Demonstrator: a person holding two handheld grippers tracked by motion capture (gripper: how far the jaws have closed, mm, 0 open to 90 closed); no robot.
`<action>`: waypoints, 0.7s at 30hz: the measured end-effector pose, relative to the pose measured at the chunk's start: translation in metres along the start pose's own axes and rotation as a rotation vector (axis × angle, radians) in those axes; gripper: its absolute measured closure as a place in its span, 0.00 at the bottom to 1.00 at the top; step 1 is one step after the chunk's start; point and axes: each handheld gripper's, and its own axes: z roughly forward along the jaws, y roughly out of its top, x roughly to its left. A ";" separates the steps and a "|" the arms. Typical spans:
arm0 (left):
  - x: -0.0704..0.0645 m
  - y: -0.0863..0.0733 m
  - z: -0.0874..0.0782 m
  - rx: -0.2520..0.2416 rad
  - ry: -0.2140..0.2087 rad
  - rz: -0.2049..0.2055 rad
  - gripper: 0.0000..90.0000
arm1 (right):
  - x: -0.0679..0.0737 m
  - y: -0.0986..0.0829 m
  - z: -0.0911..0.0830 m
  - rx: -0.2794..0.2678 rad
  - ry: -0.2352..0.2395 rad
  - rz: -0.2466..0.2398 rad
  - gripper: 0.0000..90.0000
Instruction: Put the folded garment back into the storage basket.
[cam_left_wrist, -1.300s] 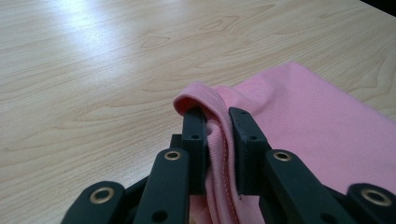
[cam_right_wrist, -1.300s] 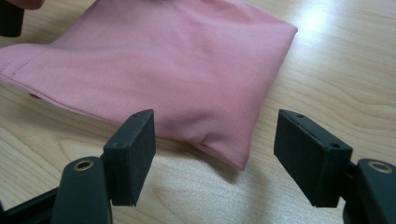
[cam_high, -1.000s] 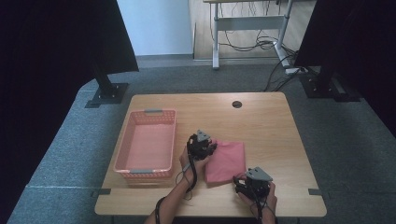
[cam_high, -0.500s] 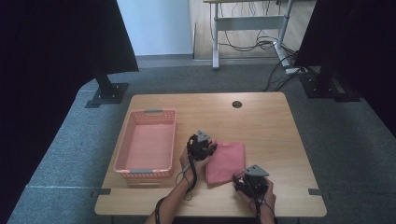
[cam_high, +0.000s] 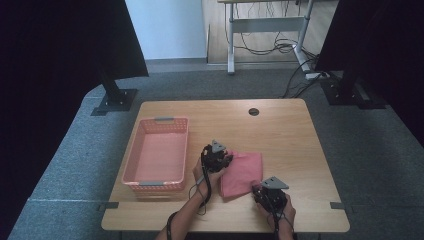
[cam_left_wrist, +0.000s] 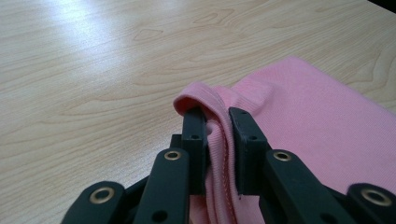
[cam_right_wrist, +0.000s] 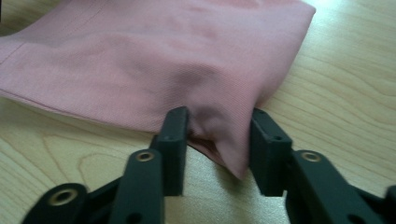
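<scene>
A folded pink cloth (cam_high: 245, 170) lies flat on the wooden table (cam_high: 280, 130), near the front middle. My left gripper (cam_high: 225, 162) is at the cloth's left edge. In the left gripper view it (cam_left_wrist: 217, 126) is shut on a raised fold of the cloth (cam_left_wrist: 303, 107). At the cloth's near corner sits my right gripper (cam_high: 257, 190). In the right gripper view its jaws (cam_right_wrist: 219, 126) stand open on either side of that corner of the cloth (cam_right_wrist: 163, 60), which bulges up between them.
An orange-pink plastic basket (cam_high: 131, 155) stands left of the cloth, close to my left hand. A round cable hole (cam_high: 254, 111) is in the table's far side. Black stands flank the table on the carpet.
My right gripper has edged slightly forward onto the cloth's near corner. The left gripper and the cloth have stayed in place.
</scene>
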 end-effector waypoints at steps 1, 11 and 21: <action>0.000 0.000 0.000 0.000 0.000 0.000 0.85 | 0.000 0.000 0.000 0.000 0.000 0.000 0.70; -0.001 -0.002 0.000 -0.002 -0.001 -0.003 0.85 | 0.002 -0.001 -0.003 -0.031 -0.044 -0.016 0.90; -0.001 -0.002 -0.001 -0.008 -0.006 -0.010 0.85 | 0.004 -0.003 -0.006 -0.063 -0.067 -0.024 0.92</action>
